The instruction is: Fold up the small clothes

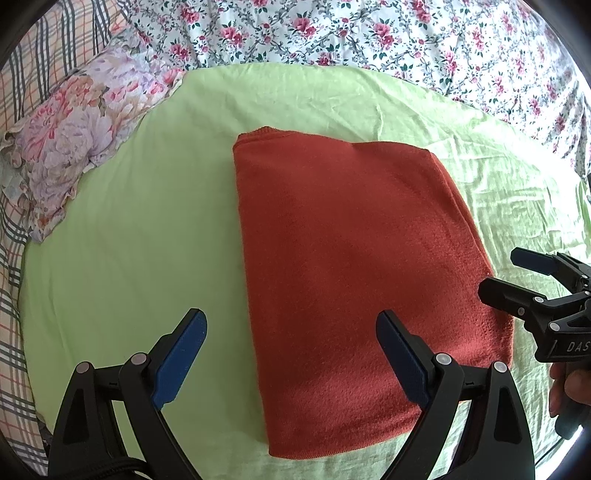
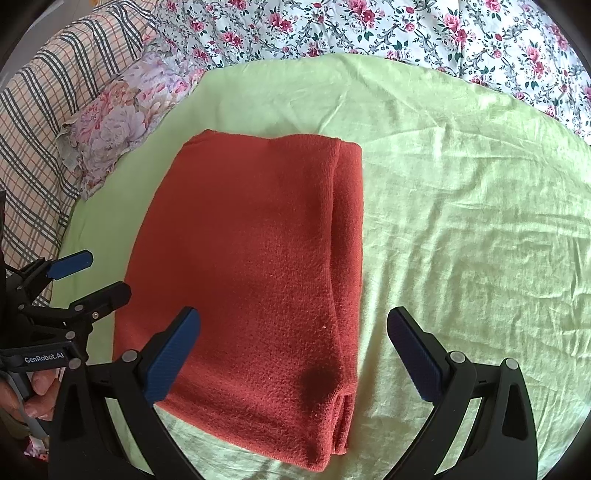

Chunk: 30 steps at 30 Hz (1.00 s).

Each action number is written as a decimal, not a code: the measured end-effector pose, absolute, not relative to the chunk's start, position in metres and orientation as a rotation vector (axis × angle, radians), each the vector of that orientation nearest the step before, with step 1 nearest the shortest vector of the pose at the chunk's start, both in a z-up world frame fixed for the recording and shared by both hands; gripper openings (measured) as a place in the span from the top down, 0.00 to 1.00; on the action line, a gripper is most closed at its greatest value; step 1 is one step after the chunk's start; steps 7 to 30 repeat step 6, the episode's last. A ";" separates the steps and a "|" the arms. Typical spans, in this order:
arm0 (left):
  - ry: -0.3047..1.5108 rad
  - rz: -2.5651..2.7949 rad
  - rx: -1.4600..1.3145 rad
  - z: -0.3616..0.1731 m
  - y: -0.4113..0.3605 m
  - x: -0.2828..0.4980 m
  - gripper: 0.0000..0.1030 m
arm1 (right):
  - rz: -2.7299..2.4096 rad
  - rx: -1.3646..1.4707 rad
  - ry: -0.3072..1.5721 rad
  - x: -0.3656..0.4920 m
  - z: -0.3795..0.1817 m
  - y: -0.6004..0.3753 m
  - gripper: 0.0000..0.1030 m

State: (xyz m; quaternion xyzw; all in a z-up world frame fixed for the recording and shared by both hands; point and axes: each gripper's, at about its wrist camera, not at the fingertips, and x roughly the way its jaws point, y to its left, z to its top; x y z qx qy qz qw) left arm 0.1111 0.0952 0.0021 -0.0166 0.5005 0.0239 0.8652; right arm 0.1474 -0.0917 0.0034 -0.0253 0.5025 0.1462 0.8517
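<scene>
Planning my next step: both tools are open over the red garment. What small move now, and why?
Probably lower the right tool onto the layered edge of the red garment and grip: both tools are open, and that stacked edge is nearest it.

Left tongs (image 1: 291, 354) spread wide, gripping nothing. Right tongs (image 2: 293, 354) likewise agape and empty. Both hand-held, side by side, angled forward and downward.

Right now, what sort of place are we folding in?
Most likely a bedroom, working on a bed. The folded red garment lies on a light green sheet, with a floral bedsheet behind, a floral pillow and a plaid blanket beside it.
</scene>
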 end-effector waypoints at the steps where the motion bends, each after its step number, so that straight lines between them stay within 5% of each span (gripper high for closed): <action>1: 1.047 0.050 -0.037 0.003 0.095 0.110 0.09 | 0.305 -0.052 1.058 0.147 0.003 -0.092 0.02; 30: 1.035 0.044 -0.040 0.005 0.096 0.106 0.09 | 0.300 -0.050 1.055 0.143 0.003 -0.094 0.02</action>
